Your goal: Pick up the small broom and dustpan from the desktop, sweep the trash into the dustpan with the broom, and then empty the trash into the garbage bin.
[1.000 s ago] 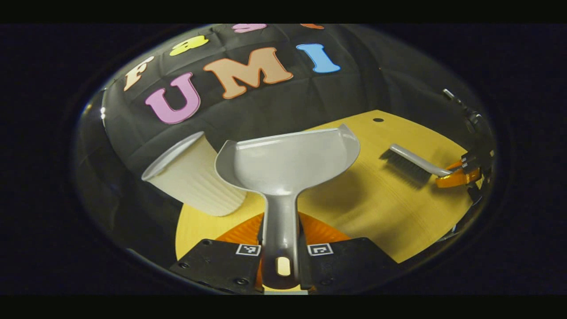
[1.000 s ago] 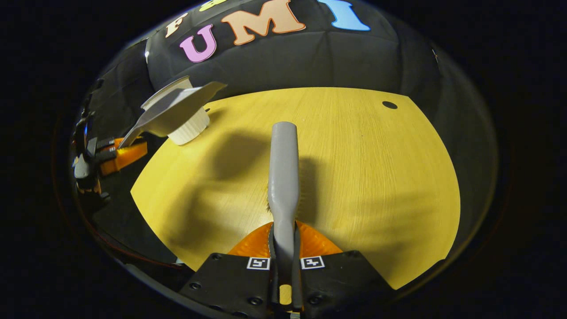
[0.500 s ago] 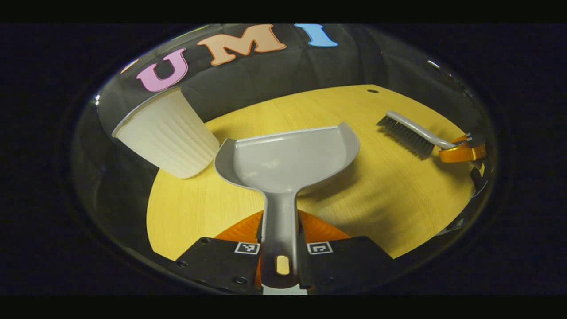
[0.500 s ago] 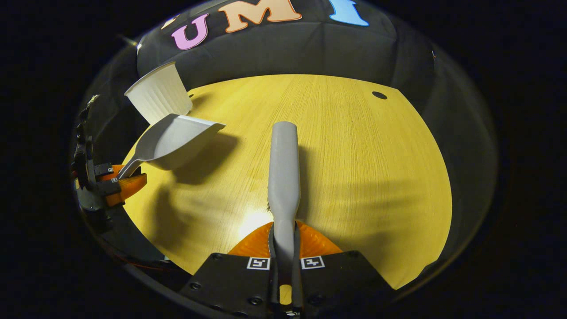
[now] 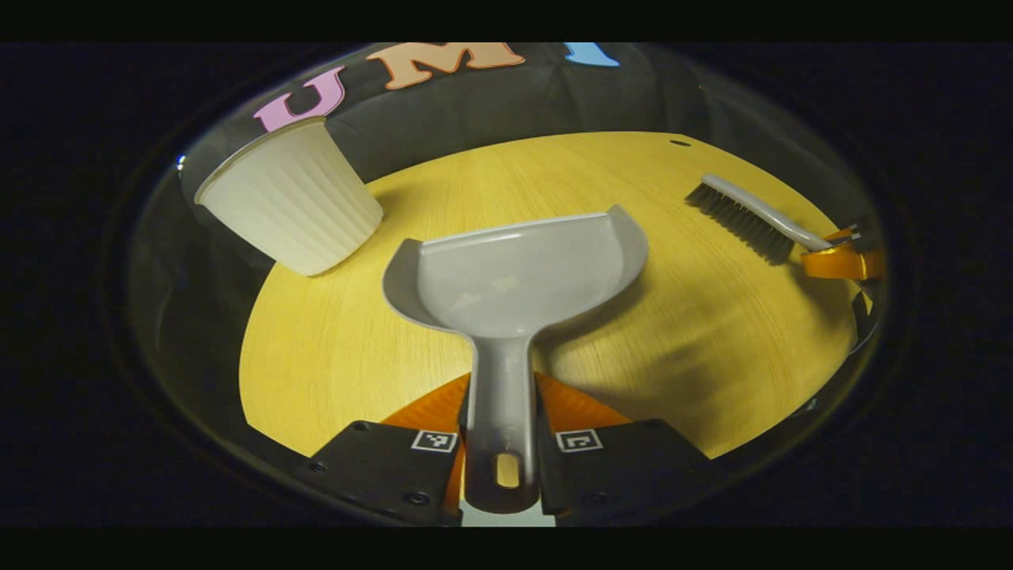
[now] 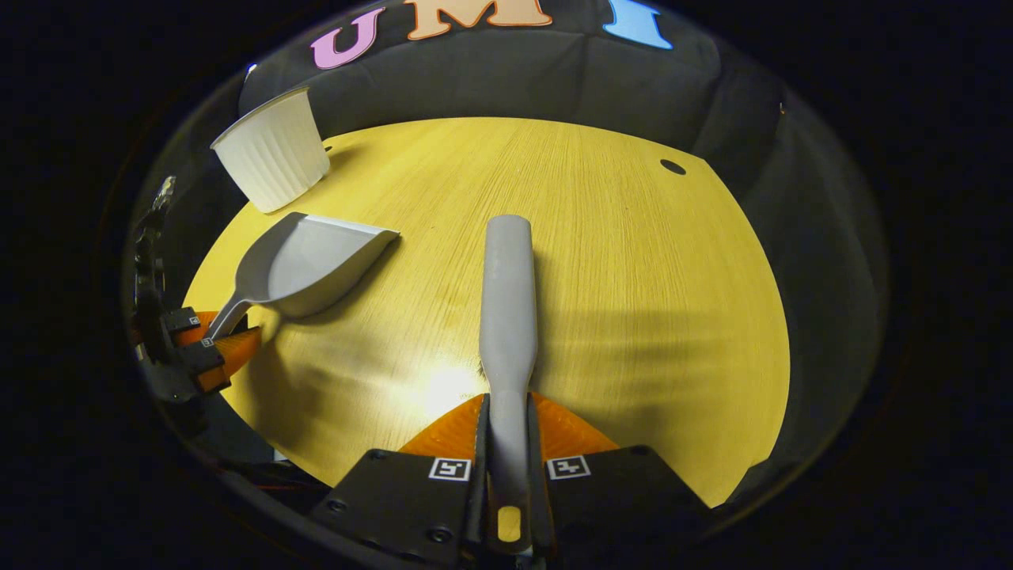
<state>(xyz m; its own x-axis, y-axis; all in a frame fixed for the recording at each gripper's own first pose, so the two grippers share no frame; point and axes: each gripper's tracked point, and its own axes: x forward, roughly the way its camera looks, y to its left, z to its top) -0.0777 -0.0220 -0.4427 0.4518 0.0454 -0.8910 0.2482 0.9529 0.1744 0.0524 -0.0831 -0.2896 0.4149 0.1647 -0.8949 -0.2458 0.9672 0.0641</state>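
My left gripper (image 5: 501, 412) is shut on the handle of a grey dustpan (image 5: 514, 273), whose empty scoop points away from me just above the yellow wooden desktop (image 5: 332, 348). In the right gripper view that dustpan (image 6: 305, 265) hangs low at the left, with the left gripper (image 6: 218, 340) behind it. My right gripper (image 6: 506, 431) is shut on the handle of a small grey broom (image 6: 507, 301), seen from its back, bristles facing down. The left gripper view shows the broom (image 5: 744, 218) at the far right, its dark bristles over the desk, held by the right gripper (image 5: 835, 257).
A white ribbed garbage bin (image 5: 289, 198) stands at the desk's far left corner, also seen as the bin (image 6: 273, 158) in the right gripper view. A small dark hole (image 6: 673, 167) sits near the desk's far right edge.
The dustpan has come down and away from the bin's rim to just above the desk. The broom has also lowered a little. Both grips are unchanged.
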